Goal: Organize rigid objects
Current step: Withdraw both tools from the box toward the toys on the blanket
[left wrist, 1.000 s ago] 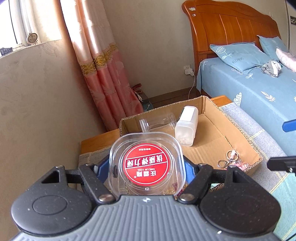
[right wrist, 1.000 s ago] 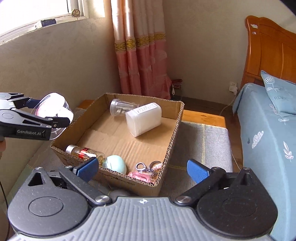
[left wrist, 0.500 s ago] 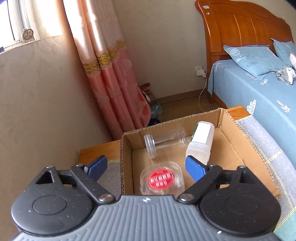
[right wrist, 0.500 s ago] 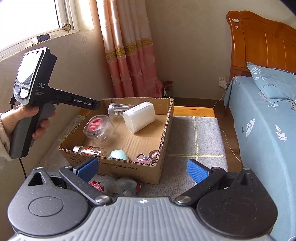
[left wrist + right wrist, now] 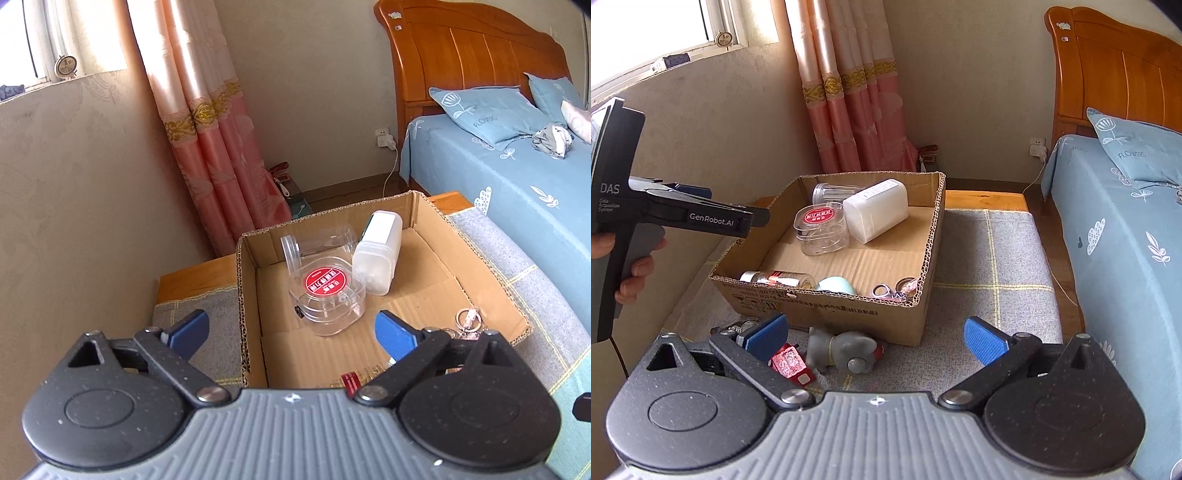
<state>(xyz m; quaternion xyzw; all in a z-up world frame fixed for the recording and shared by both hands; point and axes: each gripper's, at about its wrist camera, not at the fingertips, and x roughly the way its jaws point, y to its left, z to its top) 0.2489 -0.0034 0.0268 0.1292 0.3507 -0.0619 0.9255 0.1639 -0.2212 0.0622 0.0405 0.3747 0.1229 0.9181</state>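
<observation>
Up close, left gripper (image 5: pixel 290 330) opening wide with blue fingers (image 5: pixel 393 334) gripping nothing, poised above the near end of the cardboard box (image 5: pixel 480 258). Right gripper (image 5: pixel 873 338) likewise spread and empty, above a grey toy (image 5: pixel 846 350) on the grey blanket (image 5: pixel 990 258). Inside the box, released: clear tub (image 5: pixel 328 295) with red label, touching a white container (image 5: pixel 376 256) and a clear jar (image 5: pixel 314 245). Beyond: pink curtain (image 5: pixel 207 140), blue bed (image 5: pixel 517 177), wooden headboard (image 5: pixel 469 55).
</observation>
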